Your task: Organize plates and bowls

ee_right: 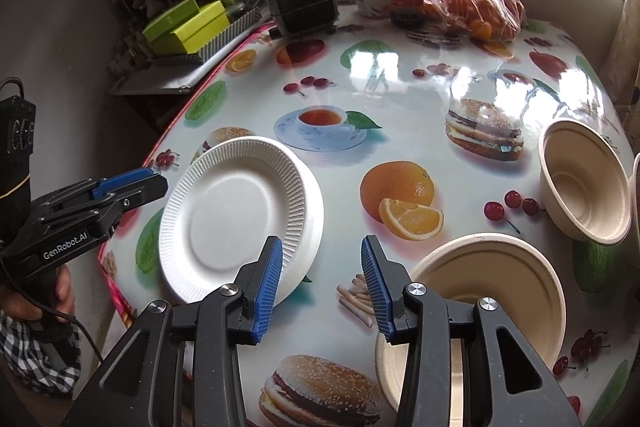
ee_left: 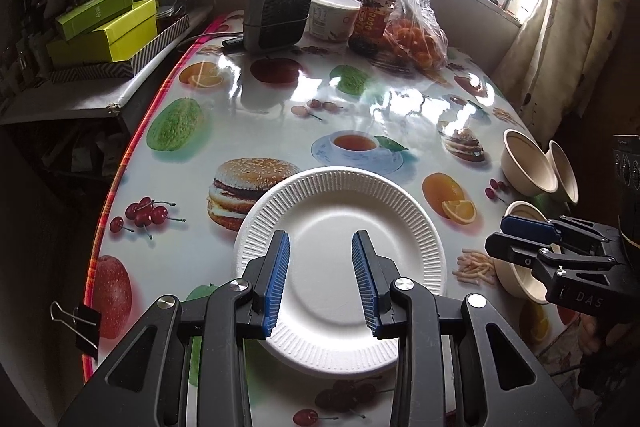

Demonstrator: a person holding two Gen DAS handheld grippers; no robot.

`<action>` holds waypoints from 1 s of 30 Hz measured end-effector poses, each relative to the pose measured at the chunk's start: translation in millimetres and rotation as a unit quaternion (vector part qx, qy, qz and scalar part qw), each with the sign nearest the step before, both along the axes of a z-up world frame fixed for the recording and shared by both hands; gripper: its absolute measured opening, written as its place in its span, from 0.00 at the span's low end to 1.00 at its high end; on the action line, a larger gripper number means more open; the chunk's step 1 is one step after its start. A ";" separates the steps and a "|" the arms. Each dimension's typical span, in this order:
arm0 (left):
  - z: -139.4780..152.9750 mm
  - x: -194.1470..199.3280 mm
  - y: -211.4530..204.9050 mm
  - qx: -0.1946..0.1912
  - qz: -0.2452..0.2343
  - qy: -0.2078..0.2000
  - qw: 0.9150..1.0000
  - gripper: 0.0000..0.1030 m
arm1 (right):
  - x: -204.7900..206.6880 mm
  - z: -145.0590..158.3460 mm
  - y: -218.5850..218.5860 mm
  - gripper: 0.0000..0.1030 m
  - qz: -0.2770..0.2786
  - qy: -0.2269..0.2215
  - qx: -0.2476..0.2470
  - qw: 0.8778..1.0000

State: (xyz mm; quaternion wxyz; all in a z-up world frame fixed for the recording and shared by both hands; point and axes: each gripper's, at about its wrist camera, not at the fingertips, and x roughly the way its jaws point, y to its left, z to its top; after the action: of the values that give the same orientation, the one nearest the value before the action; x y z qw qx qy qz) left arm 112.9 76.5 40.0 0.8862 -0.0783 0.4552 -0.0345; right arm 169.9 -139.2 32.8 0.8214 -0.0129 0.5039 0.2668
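Note:
A stack of white ribbed paper plates (ee_left: 340, 211) (ee_right: 236, 215) lies near the table's front left edge. My left gripper (ee_left: 320, 235) hovers over it, open, with nothing between its fingers; the right wrist view shows it (ee_right: 120, 183) beside the stack's left rim. A beige bowl (ee_right: 488, 291) (ee_left: 516, 275) sits at the front right. Two more beige bowls (ee_left: 528, 163) (ee_right: 584, 179) lean on their sides behind it. My right gripper (ee_right: 322, 241) (ee_left: 528, 231) is open over bare tablecloth between the plates and the near bowl, its right finger above the bowl's rim.
The fruit-print tablecloth (ee_left: 280, 99) covers a round table. At the back stand a small grey heater (ee_left: 276, 15), a white tub (ee_left: 334, 15), a jar (ee_left: 372, 19) and a plastic bag of oranges (ee_left: 416, 39). Green boxes (ee_left: 104, 31) sit on a side shelf. A binder clip (ee_left: 80, 323) grips the table's left edge.

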 end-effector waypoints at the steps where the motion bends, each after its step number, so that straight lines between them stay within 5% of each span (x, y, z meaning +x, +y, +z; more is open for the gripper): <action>1: 0.7 0.2 -1.5 0.003 -0.001 -0.002 1.000 0.33 | 0.5 -0.3 -1.0 0.39 -0.001 0.000 0.002 1.000; 14: 8.1 1.4 -22.6 0.022 -0.019 -0.026 0.999 0.33 | -1.5 6.1 -9.7 0.46 -0.018 -0.030 -0.003 0.999; 22: 6.5 9.9 -50.4 0.001 -0.051 -0.028 0.998 0.33 | -6.4 13.1 -35.6 0.57 -0.052 -0.055 -0.009 0.997; 30: -1.1 21.0 -94.4 -0.022 -0.104 -0.014 0.994 0.33 | -14.8 16.6 -71.8 0.57 -0.095 -0.088 -0.043 0.991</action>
State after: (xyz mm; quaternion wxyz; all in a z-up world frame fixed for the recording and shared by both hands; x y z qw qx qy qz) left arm 133.9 -17.9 38.9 0.8824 -0.0498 0.4472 -0.1379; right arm 155.1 -211.0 49.4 0.8829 -0.0238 0.4396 0.1636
